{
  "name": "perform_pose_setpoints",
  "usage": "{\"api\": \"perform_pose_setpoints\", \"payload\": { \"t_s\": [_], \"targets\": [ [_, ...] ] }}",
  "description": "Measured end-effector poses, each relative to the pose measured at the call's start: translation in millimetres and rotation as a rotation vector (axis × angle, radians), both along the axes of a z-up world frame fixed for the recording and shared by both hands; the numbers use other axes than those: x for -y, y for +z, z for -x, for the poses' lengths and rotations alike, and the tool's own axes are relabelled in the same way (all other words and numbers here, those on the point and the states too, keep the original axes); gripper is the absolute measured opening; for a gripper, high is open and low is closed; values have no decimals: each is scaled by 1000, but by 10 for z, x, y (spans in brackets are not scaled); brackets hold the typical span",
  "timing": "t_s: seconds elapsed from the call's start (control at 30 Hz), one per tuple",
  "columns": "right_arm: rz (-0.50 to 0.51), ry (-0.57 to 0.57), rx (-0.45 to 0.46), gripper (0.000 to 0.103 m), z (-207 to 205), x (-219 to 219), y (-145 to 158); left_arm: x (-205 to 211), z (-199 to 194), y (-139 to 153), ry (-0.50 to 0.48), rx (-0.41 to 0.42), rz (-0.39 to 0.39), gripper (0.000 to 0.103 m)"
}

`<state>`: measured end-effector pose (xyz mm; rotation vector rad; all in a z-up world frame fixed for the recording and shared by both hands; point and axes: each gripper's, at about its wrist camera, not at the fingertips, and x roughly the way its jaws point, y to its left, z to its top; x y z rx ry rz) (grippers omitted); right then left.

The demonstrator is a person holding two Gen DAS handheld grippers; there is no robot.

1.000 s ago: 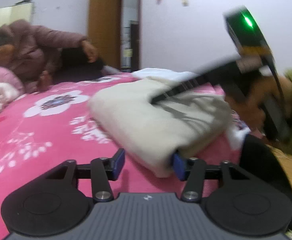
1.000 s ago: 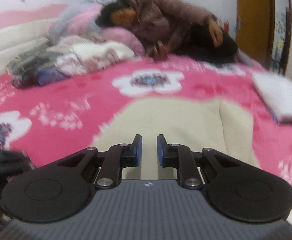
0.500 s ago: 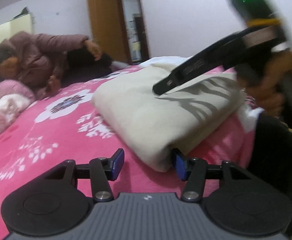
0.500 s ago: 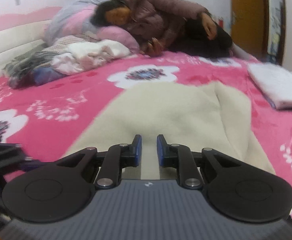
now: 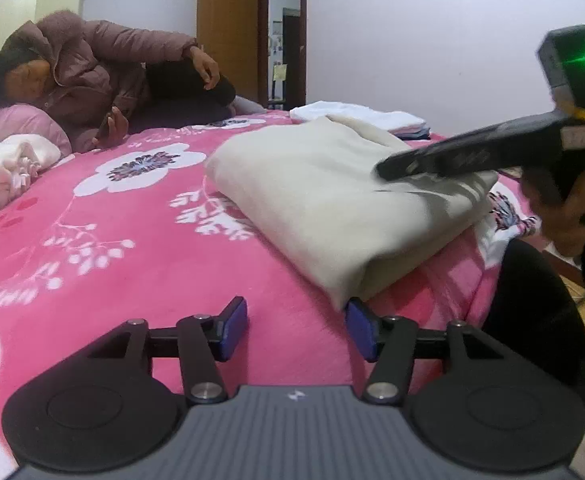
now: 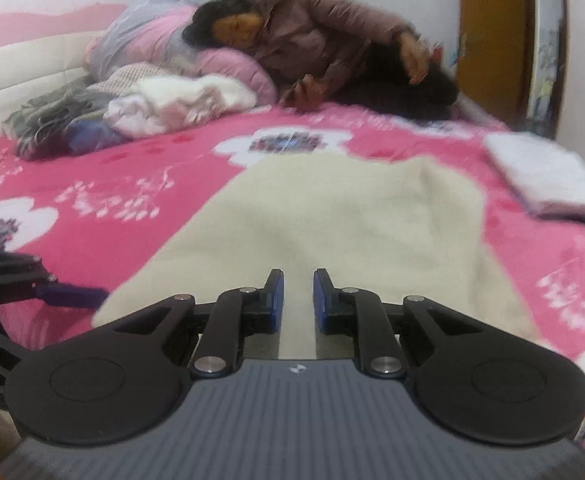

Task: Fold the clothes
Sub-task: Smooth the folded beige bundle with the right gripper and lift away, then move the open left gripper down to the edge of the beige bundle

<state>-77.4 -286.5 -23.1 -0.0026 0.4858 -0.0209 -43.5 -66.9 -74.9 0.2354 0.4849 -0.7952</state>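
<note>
Bed cover [image 5: 140, 264]: pink, white flower print, spread across the whole bed.
Person [image 5: 92, 80]: 1, lying at the far end in a brown padded jacket.
Cream garment [image 5: 332, 200]: folded, lying on the cover near the bed's front edge.
White folded stack [image 5: 360, 114]: beyond the cream garment.
Unfolded clothes pile [image 6: 132, 116]: near the pillows.
Right gripper [image 6: 297, 302]: over the garment, jaws narrowly apart, nothing clamped.
Left gripper [image 5: 296, 328]: jaws apart, just widened, empty; garment corner just beside 1 pad.
</note>
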Motion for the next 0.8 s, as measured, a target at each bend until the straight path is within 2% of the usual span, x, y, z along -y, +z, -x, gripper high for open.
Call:
{"api": "perform_pose_setpoints", "payload": {
  "t_s": [0.07, 0.13, 0.17, 0.23, 0.27, 0.33, 0.5, 0.57, 0.67, 0.73, 0.8],
  "targets": [
    [-19, -42, 31, 14, 139, 68, 106, -132, 0, 50, 19, 12, 10, 59],
    [-63, -100, 24, 14, 234, 173, 86, -223, -40, 124, 36, 15, 35, 59],
    [-92, -145, -9, 14, 244, 245, -2, -220, -80, 170, 39, 21, 47, 59],
    [-171, -194, -4, 14, 267, 360, -225, -157, -170, 274, 35, 42, 68, 59],
    [-208, -206, 23, 13, 286, 389, -272, -106, -213, 322, 30, 54, 75, 59],
    [-219, -226, 30, 14, 272, 378, -263, 67, -318, 431, 3, 68, 95, 59],
    [-204, -262, 85, 14, 334, 257, -158, 589, -690, 661, -86, 27, 136, 59],
    [-187, -282, 107, 14, 382, 242, -137, 852, -837, 696, -129, 20, 128, 60],
    [-213, -308, 76, 14, 396, 308, -274, 1295, -1080, 641, -163, -3, 79, 60],
    [-233, -312, 98, 14, 406, 313, -317, 1513, -1222, 541, -148, -3, 32, 59],
    [-225, -313, 105, 14, 405, 300, -331, 1676, -1334, 439, -128, 5, -2, 65]
  ]
}}
